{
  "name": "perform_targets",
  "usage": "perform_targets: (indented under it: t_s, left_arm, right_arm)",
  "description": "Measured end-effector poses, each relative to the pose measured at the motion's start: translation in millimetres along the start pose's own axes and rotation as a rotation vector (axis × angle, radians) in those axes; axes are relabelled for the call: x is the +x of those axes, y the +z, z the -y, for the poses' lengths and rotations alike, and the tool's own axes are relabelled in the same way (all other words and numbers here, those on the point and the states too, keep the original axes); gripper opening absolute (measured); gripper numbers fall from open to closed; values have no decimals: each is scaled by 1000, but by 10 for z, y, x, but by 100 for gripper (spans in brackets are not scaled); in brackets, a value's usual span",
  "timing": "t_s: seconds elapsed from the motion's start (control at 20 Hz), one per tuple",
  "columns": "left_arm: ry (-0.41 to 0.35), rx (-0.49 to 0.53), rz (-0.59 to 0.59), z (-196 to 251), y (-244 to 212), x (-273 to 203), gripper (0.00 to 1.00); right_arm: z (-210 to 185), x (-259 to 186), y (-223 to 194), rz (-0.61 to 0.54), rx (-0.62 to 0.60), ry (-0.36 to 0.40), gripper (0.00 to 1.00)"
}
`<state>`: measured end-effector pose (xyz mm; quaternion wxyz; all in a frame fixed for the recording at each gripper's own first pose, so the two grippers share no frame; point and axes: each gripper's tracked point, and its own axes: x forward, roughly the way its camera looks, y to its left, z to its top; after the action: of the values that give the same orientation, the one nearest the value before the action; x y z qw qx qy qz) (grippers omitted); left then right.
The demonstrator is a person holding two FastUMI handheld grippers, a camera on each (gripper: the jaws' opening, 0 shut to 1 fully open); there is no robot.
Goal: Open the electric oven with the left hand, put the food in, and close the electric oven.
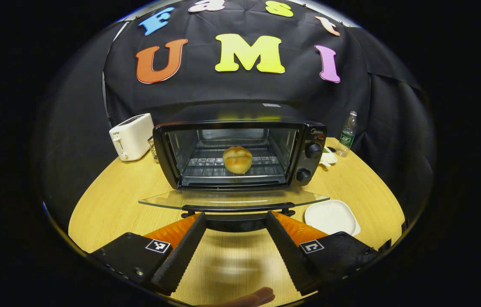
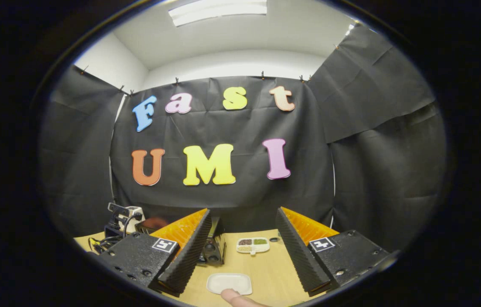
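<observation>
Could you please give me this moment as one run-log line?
oven: door open | bun: on rack inside | left gripper: open, facing door handle | right gripper: open, empty

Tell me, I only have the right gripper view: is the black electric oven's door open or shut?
Observer: Open. In the left gripper view the black electric oven's glass door lies folded down flat.
Operator: Is the food in?
Observer: Yes, a round golden bread roll sits on the wire rack inside.
Operator: And the left gripper?
Observer: The left gripper is open, right at the door's black bar handle, not clamped on it.
</observation>
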<state>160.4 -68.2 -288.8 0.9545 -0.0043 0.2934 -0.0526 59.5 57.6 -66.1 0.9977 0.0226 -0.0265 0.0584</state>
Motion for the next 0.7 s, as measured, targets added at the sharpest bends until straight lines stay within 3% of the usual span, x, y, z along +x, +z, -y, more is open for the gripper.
perform_targets:
  t_s: [0.7]
  left_arm:
    - [-19, 15, 55, -53, 479, 198, 99]
  right_arm:
    - [44, 29, -24, -13, 2, -9, 94]
